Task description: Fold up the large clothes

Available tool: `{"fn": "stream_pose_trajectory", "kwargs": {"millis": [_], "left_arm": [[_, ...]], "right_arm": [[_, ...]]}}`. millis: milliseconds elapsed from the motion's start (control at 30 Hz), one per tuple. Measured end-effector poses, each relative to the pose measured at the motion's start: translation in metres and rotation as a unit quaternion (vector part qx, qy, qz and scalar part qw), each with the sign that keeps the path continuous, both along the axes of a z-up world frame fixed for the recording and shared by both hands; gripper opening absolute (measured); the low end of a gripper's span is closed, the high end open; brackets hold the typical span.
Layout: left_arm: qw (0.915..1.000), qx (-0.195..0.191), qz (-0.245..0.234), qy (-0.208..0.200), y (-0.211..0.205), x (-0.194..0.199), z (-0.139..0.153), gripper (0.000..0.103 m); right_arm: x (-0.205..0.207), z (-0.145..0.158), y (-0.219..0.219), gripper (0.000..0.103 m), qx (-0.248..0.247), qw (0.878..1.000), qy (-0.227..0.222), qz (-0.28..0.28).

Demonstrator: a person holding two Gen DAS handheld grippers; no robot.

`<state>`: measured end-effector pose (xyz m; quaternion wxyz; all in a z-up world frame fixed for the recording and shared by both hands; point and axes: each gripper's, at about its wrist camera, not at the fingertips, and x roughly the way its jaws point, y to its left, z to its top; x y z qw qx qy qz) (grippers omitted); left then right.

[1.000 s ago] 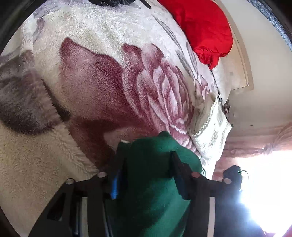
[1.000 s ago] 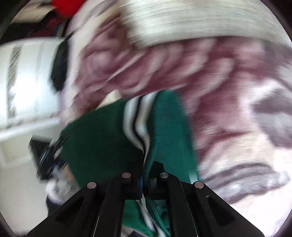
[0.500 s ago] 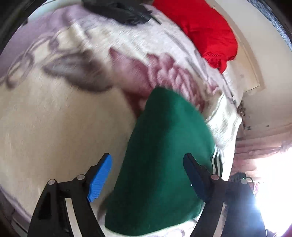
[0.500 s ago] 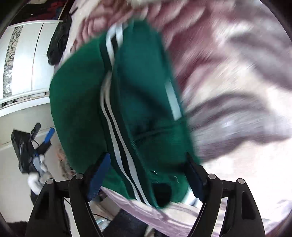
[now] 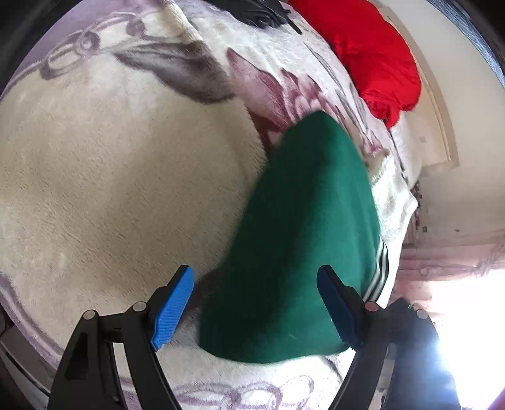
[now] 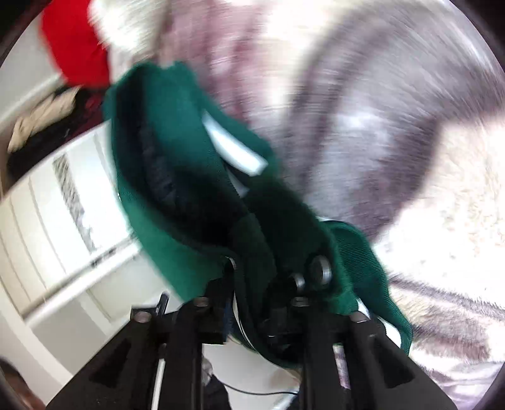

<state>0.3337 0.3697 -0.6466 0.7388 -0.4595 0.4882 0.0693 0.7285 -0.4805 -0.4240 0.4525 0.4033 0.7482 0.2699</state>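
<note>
A green garment (image 5: 300, 239) with white stripes lies folded on a cream and purple floral blanket (image 5: 120, 189) on a bed. My left gripper (image 5: 255, 302) is open, its blue pads on either side of the garment's near end, not touching it. In the blurred right wrist view my right gripper (image 6: 252, 302) is shut on the green garment (image 6: 176, 157) and holds it up off the blanket; a white label shows inside the cloth.
A red garment (image 5: 369, 53) and a black item (image 5: 252, 12) lie at the far end of the bed. White cabinet doors (image 6: 47, 220) stand left of the bed. A bright window (image 5: 467, 315) glares at the right.
My left gripper let go of the garment and opened wide. My right gripper opened, then shut on the garment again and lifted it, swinging fast.
</note>
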Motion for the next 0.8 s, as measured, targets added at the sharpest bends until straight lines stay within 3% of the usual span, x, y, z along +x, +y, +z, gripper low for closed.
{"fn": "stream_pose_trajectory", "kwargs": {"millis": [67,100,133,167,200,300,433,533,667,733,800], "left_arm": [[0.9999,-0.003,-0.012,-0.006,-0.006,0.001,-0.003,0.079],[0.9999,-0.004,-0.016,-0.005,-0.010,0.003,-0.006,0.079],[0.9998,-0.004,-0.020,-0.004,-0.014,0.005,-0.009,0.079],[0.9997,-0.003,-0.023,-0.003,-0.016,0.006,-0.011,0.079],[0.9997,0.001,-0.025,0.000,-0.019,0.008,-0.011,0.079],[0.9996,-0.002,-0.026,-0.010,-0.023,0.006,-0.005,0.079],[0.9993,-0.016,-0.030,-0.016,-0.032,0.006,-0.004,0.079],[0.9992,-0.022,-0.032,-0.012,-0.035,0.009,-0.006,0.079],[0.9982,-0.006,-0.059,-0.003,-0.040,0.019,-0.012,0.079],[0.9971,0.004,-0.076,0.011,-0.041,0.025,-0.019,0.079],[0.9960,0.006,-0.088,0.013,-0.042,0.028,-0.021,0.079]], "right_arm": [[0.002,0.021,0.013,0.058,-0.019,0.998,-0.040,0.037],[0.003,0.025,0.021,0.058,-0.029,0.997,-0.051,0.057],[0.004,0.028,0.029,0.055,-0.042,0.994,-0.066,0.074],[0.004,0.029,0.038,0.019,-0.052,0.993,-0.077,0.079],[0.004,0.029,0.041,0.012,-0.047,0.993,-0.074,0.076],[0.000,0.050,0.043,0.011,-0.051,0.996,-0.067,0.028],[-0.014,0.092,-0.005,0.010,-0.063,0.996,-0.064,-0.014],[-0.031,0.073,-0.018,0.010,-0.105,0.994,-0.038,-0.005],[-0.038,0.017,-0.029,0.010,-0.152,0.988,-0.010,0.002],[-0.033,0.004,-0.010,0.013,-0.162,0.985,-0.042,0.034],[-0.026,0.009,-0.002,0.027,-0.158,0.983,-0.070,0.068]]}}
